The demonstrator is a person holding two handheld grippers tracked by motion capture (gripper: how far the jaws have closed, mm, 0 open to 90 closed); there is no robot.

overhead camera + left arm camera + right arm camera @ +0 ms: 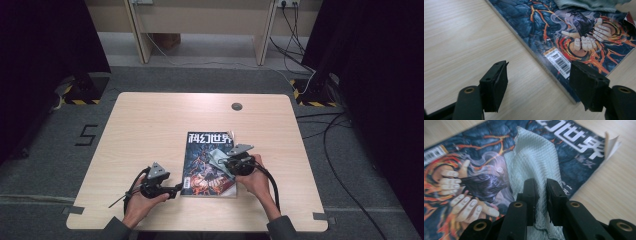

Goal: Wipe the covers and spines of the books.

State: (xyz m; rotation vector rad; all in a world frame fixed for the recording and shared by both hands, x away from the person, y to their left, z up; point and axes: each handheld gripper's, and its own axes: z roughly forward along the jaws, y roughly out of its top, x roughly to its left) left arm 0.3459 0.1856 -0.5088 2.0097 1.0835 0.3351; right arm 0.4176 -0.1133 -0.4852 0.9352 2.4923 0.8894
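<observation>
A magazine (207,165) with a dark blue and orange cover lies flat near the table's front middle. A pale green cloth (534,160) lies on its cover. My right gripper (542,186) is over the magazine's right part, its jaws nearly together and pinching the near end of the cloth (218,156). My left gripper (177,189) sits low at the magazine's lower left corner and points right. In the left gripper view its jaws (539,82) stand open and empty. The right jaw hovers by the cover's edge beside the barcode (559,62).
The light wooden table (150,125) has a round cable hole (236,106) at its back. The magazine's top right page corner (611,142) curls up. Cables (330,145) trail on the floor to the right, and a wooden frame (200,30) stands behind.
</observation>
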